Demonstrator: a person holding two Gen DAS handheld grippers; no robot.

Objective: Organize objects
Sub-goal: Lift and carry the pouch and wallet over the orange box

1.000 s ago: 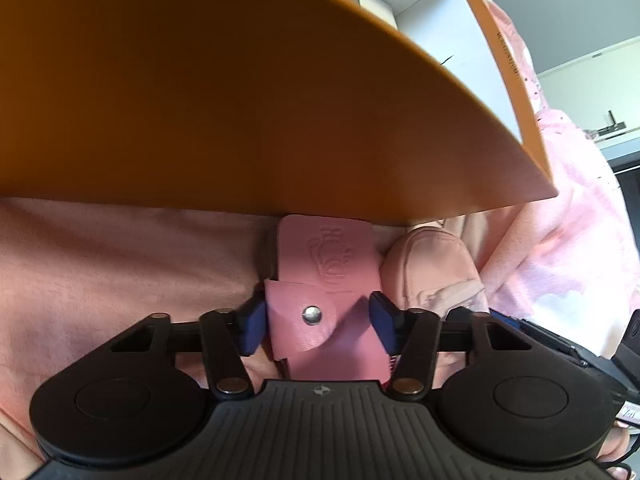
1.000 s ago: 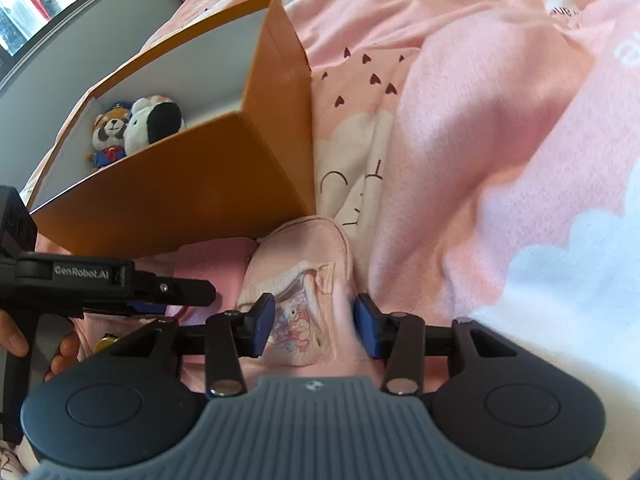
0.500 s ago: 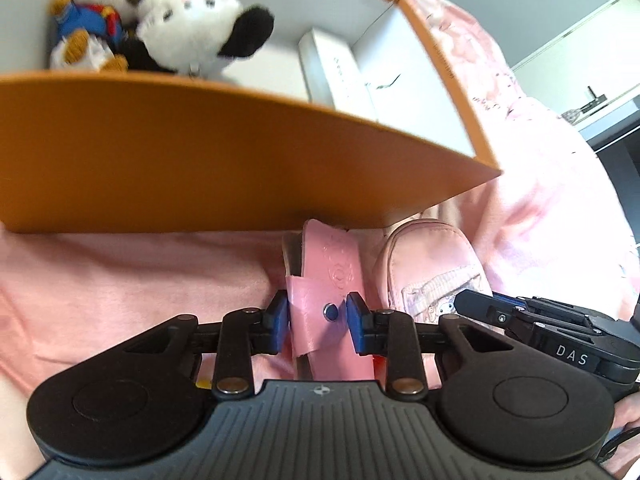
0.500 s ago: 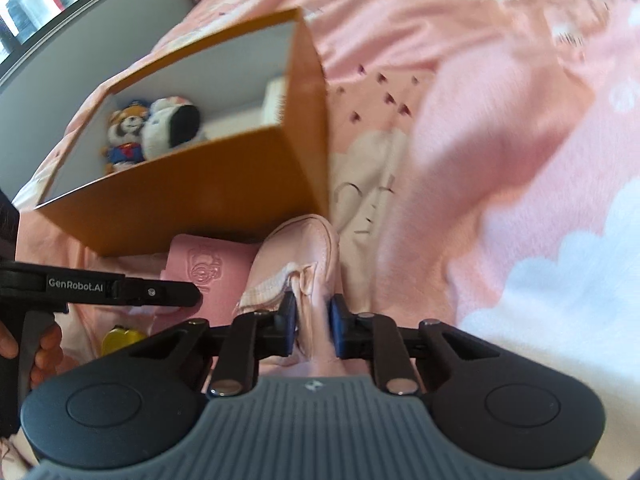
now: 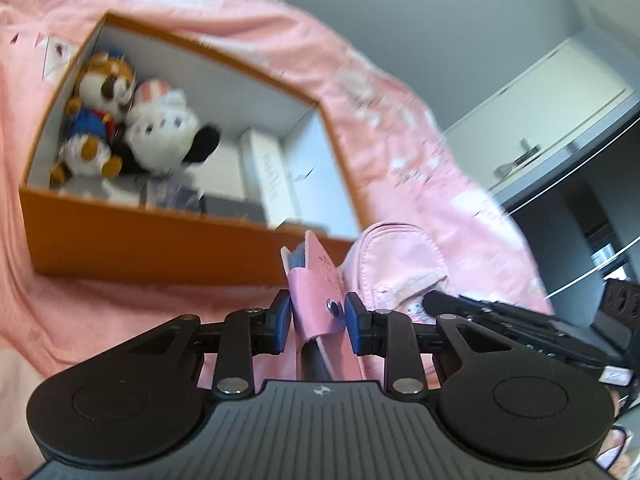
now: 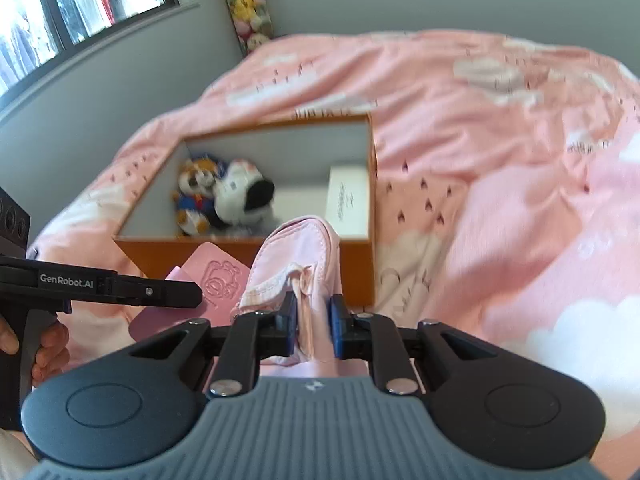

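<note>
Both tongs have risen off the bed since the earlier frame, jaws just closing: the left tongs [image 5: 317, 322] clench the wallet [image 5: 316, 280], the right tongs [image 6: 313, 326] the pouch [image 6: 298, 256]. Both hang at the box's [image 6: 248, 252] 6 o'clock wall. Toys [image 5: 132, 128] already lie inside; dropping these two in remains.

I see the orange box [image 6: 248, 250] open on top. Two plush toys [image 6: 224, 202] fill its left end, a white carton [image 6: 347, 200] its right; the middle floor lies bare.

plush toys [image 5: 132, 128] motion-blurred, white carton [image 6: 347, 200] lettering too small to read
</note>
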